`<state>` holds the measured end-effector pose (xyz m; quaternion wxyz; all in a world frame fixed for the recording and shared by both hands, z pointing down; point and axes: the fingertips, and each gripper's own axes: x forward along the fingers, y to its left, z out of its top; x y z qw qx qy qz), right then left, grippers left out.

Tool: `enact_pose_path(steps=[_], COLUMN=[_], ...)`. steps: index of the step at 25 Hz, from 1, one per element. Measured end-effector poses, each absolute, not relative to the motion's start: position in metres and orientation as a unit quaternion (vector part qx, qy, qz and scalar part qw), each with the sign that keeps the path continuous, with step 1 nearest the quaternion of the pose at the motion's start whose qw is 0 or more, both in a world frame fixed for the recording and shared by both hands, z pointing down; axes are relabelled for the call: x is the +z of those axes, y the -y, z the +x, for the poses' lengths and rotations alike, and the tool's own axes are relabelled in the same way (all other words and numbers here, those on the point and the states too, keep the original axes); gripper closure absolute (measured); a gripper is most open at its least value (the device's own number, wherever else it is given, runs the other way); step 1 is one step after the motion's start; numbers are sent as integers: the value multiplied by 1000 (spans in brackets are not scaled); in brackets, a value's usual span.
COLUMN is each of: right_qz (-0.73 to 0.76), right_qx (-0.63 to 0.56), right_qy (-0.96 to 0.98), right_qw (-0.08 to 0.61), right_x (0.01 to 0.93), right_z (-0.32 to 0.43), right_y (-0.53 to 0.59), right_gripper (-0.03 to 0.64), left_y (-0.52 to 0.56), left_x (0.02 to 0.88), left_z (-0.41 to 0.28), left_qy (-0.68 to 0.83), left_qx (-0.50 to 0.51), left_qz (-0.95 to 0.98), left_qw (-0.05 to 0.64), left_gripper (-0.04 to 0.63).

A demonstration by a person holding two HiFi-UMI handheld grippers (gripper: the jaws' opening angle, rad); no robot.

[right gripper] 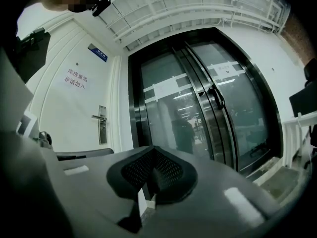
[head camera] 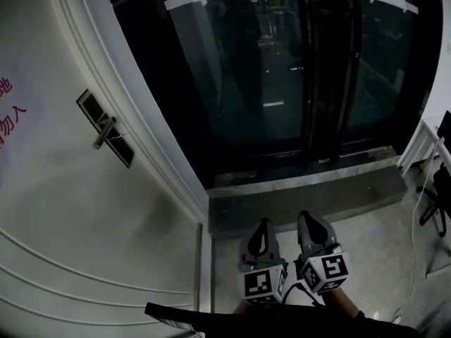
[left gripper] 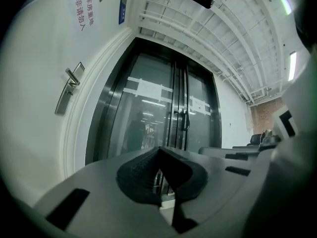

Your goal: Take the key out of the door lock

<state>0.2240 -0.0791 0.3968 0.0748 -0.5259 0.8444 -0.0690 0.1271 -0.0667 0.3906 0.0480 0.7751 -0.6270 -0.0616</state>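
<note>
A white door point(head camera: 84, 210) fills the left of the head view. Its dark lock plate with a metal lever handle point(head camera: 106, 130) sits at upper left. The same handle point(left gripper: 72, 78) is small and far off in the left gripper view, and the handle point(right gripper: 100, 117) is just as distant in the right gripper view. No key is discernible at this distance. My left gripper point(head camera: 264, 225) and right gripper point(head camera: 309, 218) hang side by side low in the head view, far right of the lock. The left gripper point(left gripper: 159, 175) and right gripper point(right gripper: 151, 177) are both shut, holding nothing.
Dark glass sliding doors point(head camera: 282, 69) stand straight ahead behind a concrete step point(head camera: 303, 196). A white frame point(head camera: 423, 146) and a black chair base point(head camera: 437, 203) stand at the right edge. Red lettering point(head camera: 10, 111) marks the white door.
</note>
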Motion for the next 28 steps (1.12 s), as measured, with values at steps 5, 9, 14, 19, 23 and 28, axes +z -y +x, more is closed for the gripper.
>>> enact_pose_path(steps=[5, 9, 14, 19, 23, 28], right_qz=[-528, -527, -509, -453, -403, -337], right_qx=[-78, -97, -102, -97, -89, -104], right_qy=[-842, -840, -851, -884, -908, -933], right_qw=[78, 82, 75, 69, 72, 70], right_x=[403, 409, 414, 408, 392, 389], right_z=[211, 206, 194, 167, 141, 98], right_y=[116, 136, 179, 236, 278, 312], right_gripper=[615, 615, 615, 615, 615, 615], left_y=[103, 124, 160, 208, 239, 257], left_x=[399, 412, 422, 410, 398, 396], left_z=[111, 104, 91, 72, 51, 13], left_qy=[632, 634, 655, 692, 727, 776], left_qx=[-63, -47, -47, -62, -71, -73], left_qz=[771, 769, 750, 716, 681, 625], left_qw=[57, 68, 75, 64, 56, 49], left_gripper=[597, 597, 595, 596, 596, 597])
